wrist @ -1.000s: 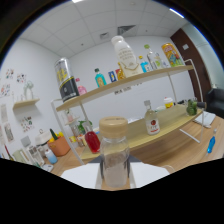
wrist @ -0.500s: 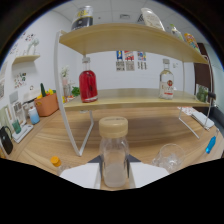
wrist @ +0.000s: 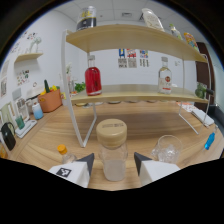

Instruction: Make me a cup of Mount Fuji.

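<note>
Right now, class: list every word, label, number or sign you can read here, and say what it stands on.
Nothing can be read.
Clear bottle label, lower shelf: too blurred.
Can print, top shelf: too blurred.
Wall posters: too small.
Lidded jar between the fingers: no text shows.
Red bottle: no text shows.

The gripper [wrist: 113, 164] is held level and low, its two white fingers [wrist: 75, 170] pressed against either side of the wooden-capped clear bottle [wrist: 112, 150], which is gripped upright between them.
</note>
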